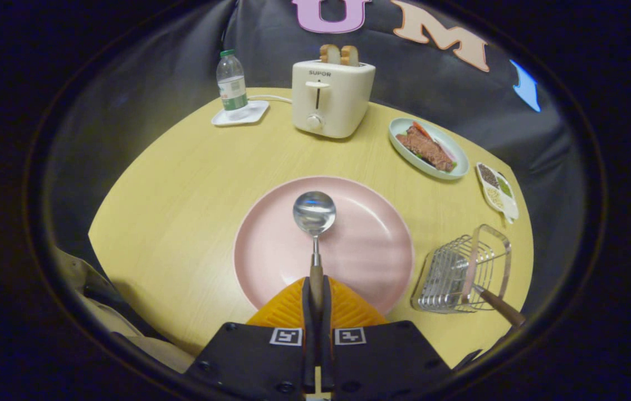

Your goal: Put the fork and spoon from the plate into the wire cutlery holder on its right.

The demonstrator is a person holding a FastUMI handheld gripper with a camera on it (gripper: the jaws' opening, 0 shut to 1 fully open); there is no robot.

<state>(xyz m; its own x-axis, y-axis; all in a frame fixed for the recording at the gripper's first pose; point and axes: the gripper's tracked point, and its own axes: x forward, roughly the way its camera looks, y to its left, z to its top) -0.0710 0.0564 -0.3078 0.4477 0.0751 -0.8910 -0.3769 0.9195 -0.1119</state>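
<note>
The gripper (316, 301) is closed tight on the wooden handle of the spoon (314, 214), both fingers pinching it near the handle's end, so the spoon sticks straight out ahead with its bowl over the middle of the pink plate (371, 250). The bowl seems to hang just above the plate rather than rest on it, though that is hard to tell.

The wire cutlery holder (463, 273) stands to the right of the plate, near the table's edge. 1 wooden handle already pokes out of its near right side, most likely the fork (502, 309), which would leave the spoon as the last of the 2 pieces.

To do this step well, carry the spoon right, clear of the plate rim, tip it bowl-down over the holder's open top, and release only once the bowl is inside the wires, steering away from the other handle.
</note>
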